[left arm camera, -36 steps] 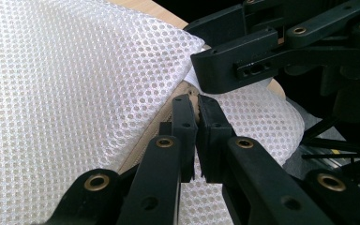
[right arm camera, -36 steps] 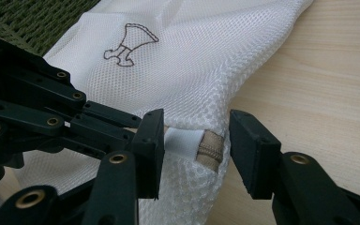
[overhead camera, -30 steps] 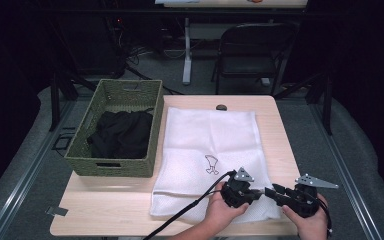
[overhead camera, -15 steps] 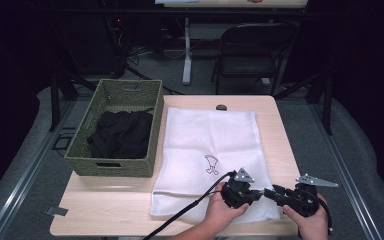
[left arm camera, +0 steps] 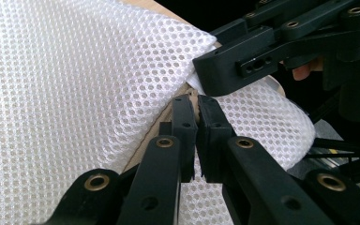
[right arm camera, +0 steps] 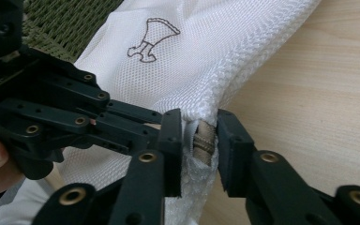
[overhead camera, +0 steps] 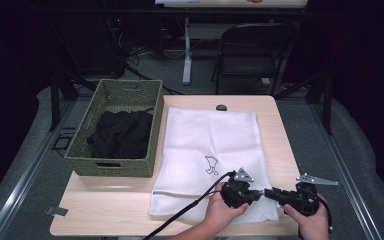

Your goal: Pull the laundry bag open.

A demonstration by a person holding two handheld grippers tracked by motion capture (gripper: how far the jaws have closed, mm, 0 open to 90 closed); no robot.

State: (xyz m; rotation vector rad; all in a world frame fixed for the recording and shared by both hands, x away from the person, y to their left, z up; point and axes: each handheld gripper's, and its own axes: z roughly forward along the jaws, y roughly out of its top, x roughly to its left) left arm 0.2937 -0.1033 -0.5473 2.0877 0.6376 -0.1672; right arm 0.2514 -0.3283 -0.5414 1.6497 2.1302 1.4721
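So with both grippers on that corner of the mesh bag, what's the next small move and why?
Probably ease the two grippers apart to open the bag. The left gripper pinches one mesh layer of the white mesh bag; the right gripper clamps the beige cord at its bunched corner.

white honeycomb-mesh bag [overhead camera: 210, 155] with black outline motif [overhead camera: 211, 164], olive woven basket [overhead camera: 117, 131], my black jaws

A dim lab or studio space: wooden table [overhead camera: 120, 210], folding chair [overhead camera: 252, 52], trailing floor cables [overhead camera: 140, 52], dark surrounds.
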